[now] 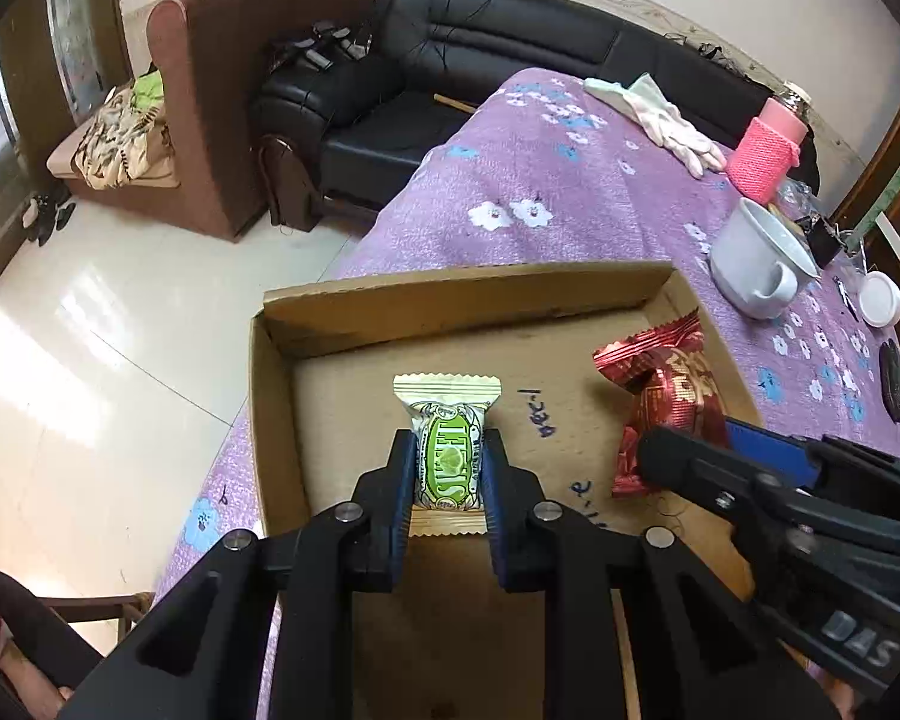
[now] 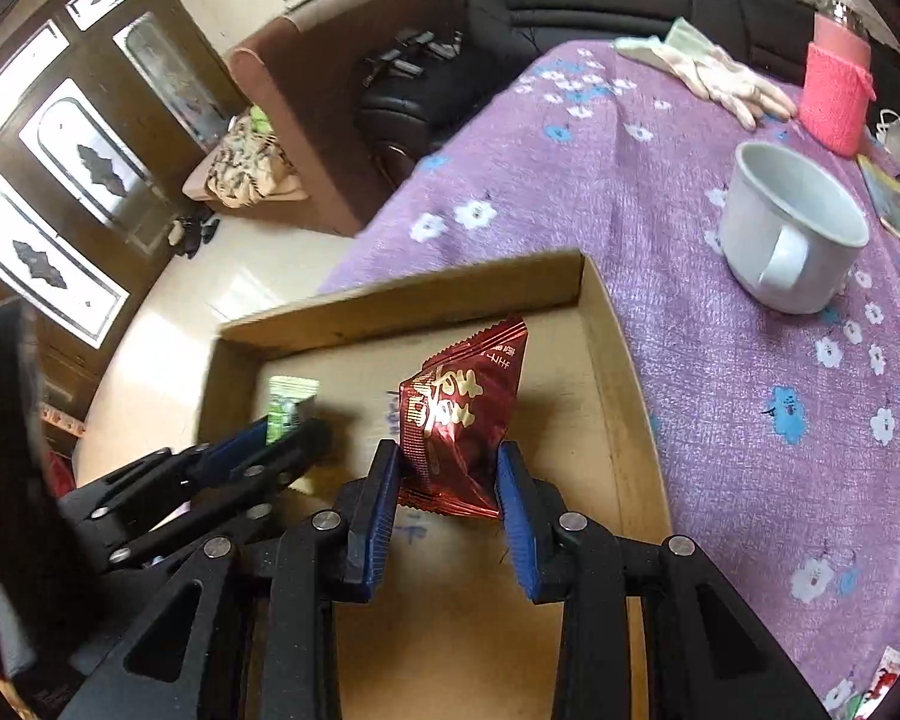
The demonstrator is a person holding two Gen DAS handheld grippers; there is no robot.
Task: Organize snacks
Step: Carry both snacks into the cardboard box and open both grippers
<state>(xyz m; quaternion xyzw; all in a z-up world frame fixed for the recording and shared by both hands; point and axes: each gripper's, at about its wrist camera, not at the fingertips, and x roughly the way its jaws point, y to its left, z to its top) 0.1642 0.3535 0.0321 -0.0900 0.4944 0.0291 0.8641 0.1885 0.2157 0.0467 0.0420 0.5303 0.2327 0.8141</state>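
Note:
My left gripper (image 1: 448, 450) is shut on a green and gold snack packet (image 1: 447, 450), held over the floor of a shallow cardboard box (image 1: 450, 294). To its right my right gripper (image 1: 684, 456) holds a red foil snack packet (image 1: 669, 396) over the same box. In the right wrist view my right gripper (image 2: 450, 462) is shut on the red packet (image 2: 459, 420), its blue pads pressing both sides. The left gripper (image 2: 294, 435) shows at the left there with the green packet (image 2: 285, 405). The box (image 2: 606, 336) lies under both.
The box sits on a purple flowered tablecloth (image 2: 720, 360). A white mug (image 2: 792, 228), a pink knitted holder (image 2: 837, 96) and pale gloves (image 2: 720, 75) stand beyond it. A black sofa (image 1: 480, 48) and brown armchair (image 1: 222, 90) are behind the table.

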